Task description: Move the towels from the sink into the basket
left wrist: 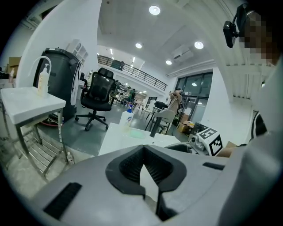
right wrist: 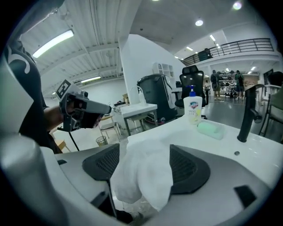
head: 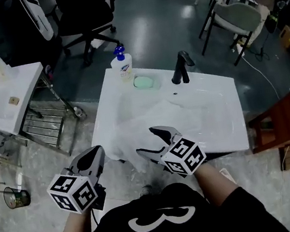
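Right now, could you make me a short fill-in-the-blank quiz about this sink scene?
The right gripper grips a white ____. The faucet is coloured ____. The bottle has a pump coloured ____.
Missing words: towel; black; blue.

We face the sink, with the towel in its basin and spilling over the near rim. On the back rim we find the soap bottle, the soap dish just right of it, and the faucet further right. The towel's near edge sits between the jaws of the right gripper. The left gripper is beside the sink's near left corner. A 2nd sink stands well to the left.
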`<state>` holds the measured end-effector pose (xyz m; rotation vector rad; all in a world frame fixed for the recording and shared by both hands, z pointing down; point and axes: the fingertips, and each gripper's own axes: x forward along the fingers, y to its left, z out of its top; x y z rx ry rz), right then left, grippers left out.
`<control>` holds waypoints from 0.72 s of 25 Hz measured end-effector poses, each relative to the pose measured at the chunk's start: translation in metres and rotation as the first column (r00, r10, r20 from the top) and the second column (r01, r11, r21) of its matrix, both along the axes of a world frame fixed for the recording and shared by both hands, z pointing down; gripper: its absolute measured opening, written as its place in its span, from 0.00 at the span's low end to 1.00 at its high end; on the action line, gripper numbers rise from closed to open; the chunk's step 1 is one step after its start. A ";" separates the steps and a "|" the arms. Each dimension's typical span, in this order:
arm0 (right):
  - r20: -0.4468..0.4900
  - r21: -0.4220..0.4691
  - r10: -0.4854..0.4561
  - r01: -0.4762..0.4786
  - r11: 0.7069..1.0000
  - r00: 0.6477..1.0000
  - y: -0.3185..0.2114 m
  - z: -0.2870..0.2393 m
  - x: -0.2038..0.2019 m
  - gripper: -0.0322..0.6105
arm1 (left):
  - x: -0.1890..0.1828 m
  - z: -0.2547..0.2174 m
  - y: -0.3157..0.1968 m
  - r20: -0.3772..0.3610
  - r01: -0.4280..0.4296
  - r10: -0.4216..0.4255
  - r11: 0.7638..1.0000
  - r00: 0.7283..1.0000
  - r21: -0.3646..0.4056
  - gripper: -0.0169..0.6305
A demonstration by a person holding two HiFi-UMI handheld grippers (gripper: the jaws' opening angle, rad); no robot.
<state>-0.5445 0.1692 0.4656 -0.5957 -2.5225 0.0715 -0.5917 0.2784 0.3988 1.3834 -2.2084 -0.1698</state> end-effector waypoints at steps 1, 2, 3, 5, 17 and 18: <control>-0.031 0.012 -0.013 0.013 1.000 0.999 0.005 0.009 -0.003 0.57 | -0.001 0.003 0.002 -0.006 -0.003 0.003 1.000 1.000 -0.002 0.03; -0.066 0.026 -0.026 0.028 0.999 0.997 0.010 0.018 -0.006 0.57 | -0.001 0.006 0.003 -0.012 -0.005 0.005 1.000 1.000 -0.003 0.04; -0.100 0.041 -0.038 0.042 0.998 0.994 0.014 0.026 -0.009 0.57 | -0.002 0.007 0.005 -0.017 -0.007 0.007 1.000 1.000 -0.004 0.04; -0.146 0.072 -0.052 0.063 0.995 0.988 0.022 0.039 -0.015 0.57 | -0.005 0.008 0.009 -0.018 -0.005 0.005 1.000 1.000 -0.007 0.04; -0.338 0.113 -0.057 0.100 0.989 0.939 0.032 0.089 -0.036 0.57 | -0.023 0.013 0.037 -0.023 0.071 -0.071 0.997 0.997 0.003 0.04; -0.343 0.108 -0.056 0.098 0.989 0.938 0.031 0.090 -0.036 0.57 | -0.023 0.014 0.038 -0.028 0.074 -0.074 0.997 0.997 0.003 0.04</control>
